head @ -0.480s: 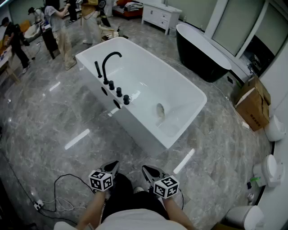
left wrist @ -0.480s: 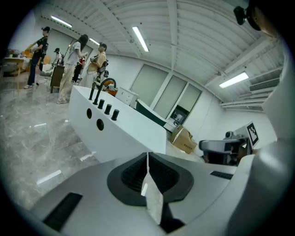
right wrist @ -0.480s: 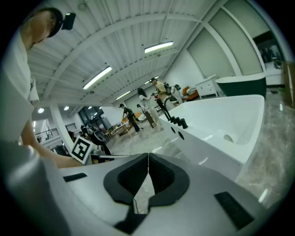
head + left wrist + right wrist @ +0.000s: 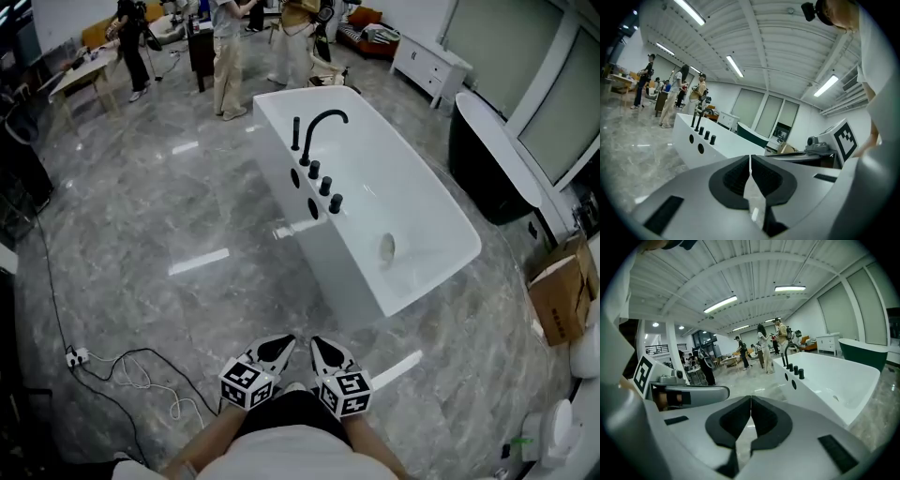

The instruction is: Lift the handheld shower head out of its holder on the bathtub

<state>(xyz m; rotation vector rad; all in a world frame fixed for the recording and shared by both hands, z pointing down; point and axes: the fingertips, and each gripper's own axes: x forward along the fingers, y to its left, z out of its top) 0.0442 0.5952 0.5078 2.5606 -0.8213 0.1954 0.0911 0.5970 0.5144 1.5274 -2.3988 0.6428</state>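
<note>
Bathtub (image 4: 330,258) shifted right in view; shower head (image 4: 296,134) slim, black, upright.

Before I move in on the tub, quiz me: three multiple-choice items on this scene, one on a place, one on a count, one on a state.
1. Where is the handheld shower head?
A. Upright on the white bathtub rim, beside the curved spout
B. Lying inside the tub
C. Lying on the floor

2. How many round black knobs stand in a row on that rim?
A. One
B. Three
C. Six

3. How do the jaws of the left gripper and right gripper stand?
A. Both wide open
B. Both shut, empty
C. Right shut on the spout

Answers: 1 A, the thin black rod stands by the spout. 2 B, three knobs follow the spout. 3 B, each gripper view shows pads together with nothing between.
</note>
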